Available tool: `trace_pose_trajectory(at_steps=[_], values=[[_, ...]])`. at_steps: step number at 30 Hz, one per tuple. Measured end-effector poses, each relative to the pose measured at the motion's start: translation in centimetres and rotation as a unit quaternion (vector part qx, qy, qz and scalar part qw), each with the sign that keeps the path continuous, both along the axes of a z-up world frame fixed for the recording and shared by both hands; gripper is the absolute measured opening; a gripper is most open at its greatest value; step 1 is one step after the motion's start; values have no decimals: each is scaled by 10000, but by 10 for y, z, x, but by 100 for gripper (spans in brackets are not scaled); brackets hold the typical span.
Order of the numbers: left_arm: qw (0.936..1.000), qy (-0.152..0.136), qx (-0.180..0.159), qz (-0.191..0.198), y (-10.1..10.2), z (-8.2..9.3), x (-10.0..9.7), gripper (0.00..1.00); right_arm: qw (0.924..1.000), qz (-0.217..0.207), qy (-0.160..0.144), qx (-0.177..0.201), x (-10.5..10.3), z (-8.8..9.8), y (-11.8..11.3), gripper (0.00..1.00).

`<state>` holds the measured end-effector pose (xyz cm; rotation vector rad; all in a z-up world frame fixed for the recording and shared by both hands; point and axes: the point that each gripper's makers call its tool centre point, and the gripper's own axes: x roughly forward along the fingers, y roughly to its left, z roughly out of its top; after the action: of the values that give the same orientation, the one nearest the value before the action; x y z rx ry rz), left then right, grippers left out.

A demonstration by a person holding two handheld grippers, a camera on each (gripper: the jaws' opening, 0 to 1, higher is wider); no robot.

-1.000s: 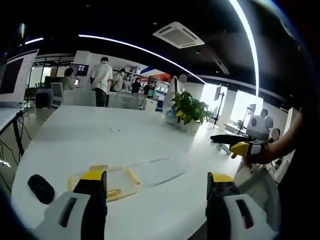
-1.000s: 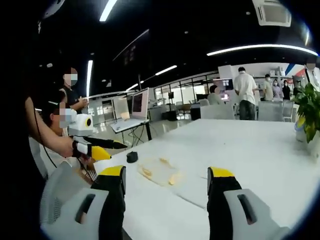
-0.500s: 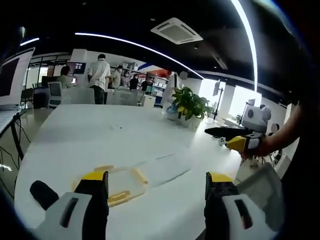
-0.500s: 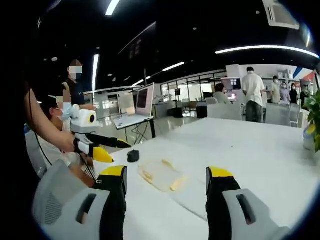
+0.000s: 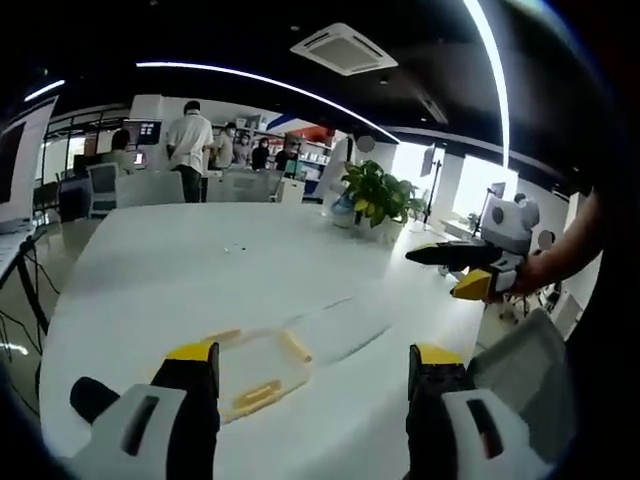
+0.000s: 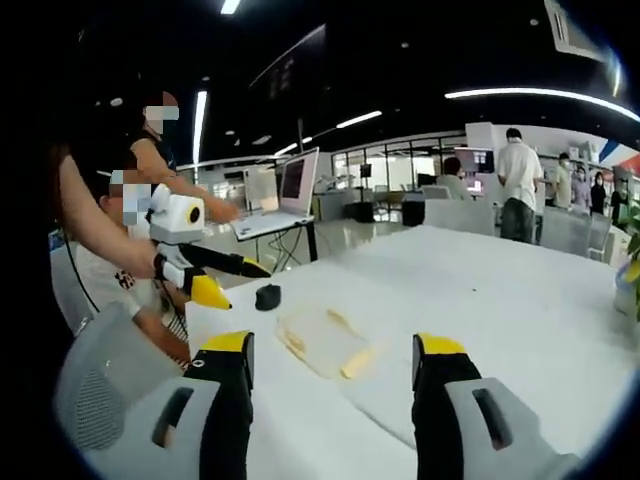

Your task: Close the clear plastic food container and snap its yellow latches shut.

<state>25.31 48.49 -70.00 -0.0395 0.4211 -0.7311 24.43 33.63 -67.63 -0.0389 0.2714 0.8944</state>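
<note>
Approach is the step in hand: both grippers hang above the white worktop (image 5: 200, 260) with fingers spread wide and grasping nothing. The clear plastic food container with yellow latches (image 5: 262, 362) lies open and flat on the worktop, ahead of the left gripper (image 5: 310, 400) and the right gripper (image 6: 330, 400). Next, a judgement: the lid must be folded over before any latch is pressed. A small black object (image 6: 267, 296) sits near the container; a potted green plant (image 5: 378, 203) stands farther off in the open office.

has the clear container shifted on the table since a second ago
Cannot tell. The clear container sits the same way beside the black object on the white table; both cameras moved.
</note>
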Motion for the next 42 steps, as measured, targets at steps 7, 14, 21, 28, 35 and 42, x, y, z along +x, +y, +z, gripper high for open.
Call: trace_pose_trajectory(at_steps=[7, 14, 21, 28, 35, 42], values=[[9999, 53, 80, -87, 6, -3, 1, 73, 9999, 117, 4, -53, 4, 0, 11, 61], [9997, 63, 154, -201, 12, -3, 1, 72, 9997, 211, 45, -109, 6, -3, 20, 61], [9992, 164, 264, -266, 18, -8, 4, 72, 9992, 318, 80, -218, 10, -7, 25, 61], [9981, 228, 422, -375, 23, -14, 5, 71, 9987, 382, 120, -328, 16, -11, 27, 60], [9975, 237, 481, -469, 27, -17, 10, 70, 9983, 424, 177, -371, 20, -16, 33, 60], [9961, 282, 600, -574, 34, -22, 18, 71, 9975, 492, 203, -461, 28, -20, 43, 60]])
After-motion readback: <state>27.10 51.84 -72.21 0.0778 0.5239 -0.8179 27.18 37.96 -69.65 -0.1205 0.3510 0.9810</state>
